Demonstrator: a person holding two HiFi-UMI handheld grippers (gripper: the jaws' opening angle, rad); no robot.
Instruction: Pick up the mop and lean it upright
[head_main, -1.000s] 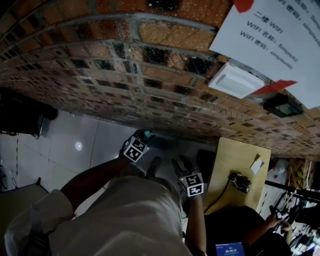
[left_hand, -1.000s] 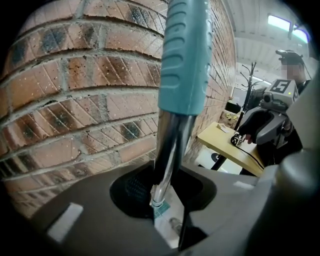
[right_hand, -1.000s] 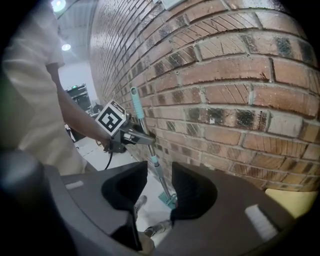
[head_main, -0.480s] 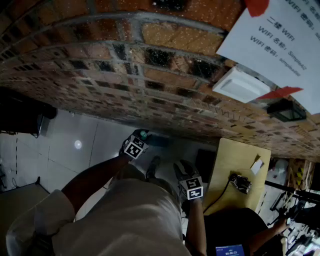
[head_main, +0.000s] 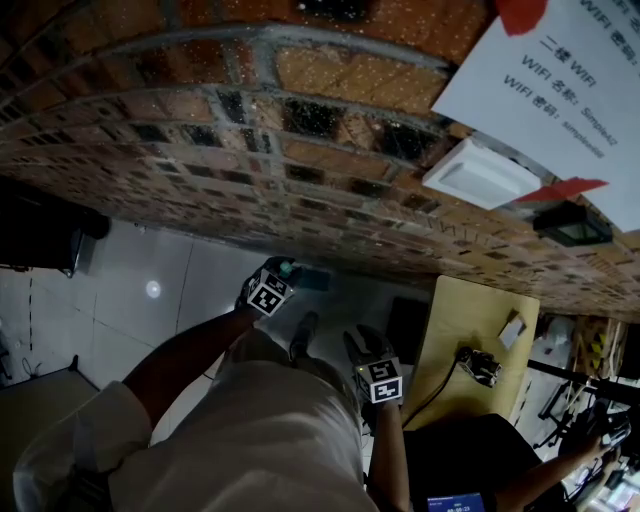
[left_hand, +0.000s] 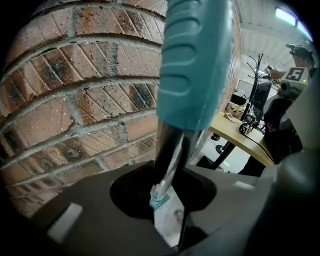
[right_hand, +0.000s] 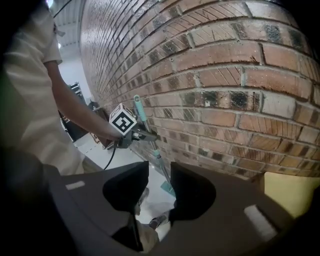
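– Two grippers are in view. Which one has the mop (left_hand: 197, 65)?

– The left gripper (head_main: 286, 269). Its jaws are clamped on the metal shaft just below the teal grip, and its own camera shows the shaft running down between them to the mop head (left_hand: 161, 202) on the pale floor (head_main: 170, 290).

– How does the mop stand?

– Close to upright, just beside the brick wall (head_main: 300, 180), with the head down on the floor at the foot of the wall. From the right gripper view the handle runs up along the bricks with the left gripper round it near the top. Whether the handle touches the wall I cannot tell.

– And the right gripper (head_main: 362, 342)?

– Its jaws are parted and hold nothing. Through the gap between them you see only floor and a shoe (right_hand: 156, 220). It hangs lower and nearer the person's body, apart from the mop, pointing toward it.

– Anything else close by?

– A wooden table (head_main: 480, 330) stands to the right, against the same wall, with a small dark object and a cable on it.
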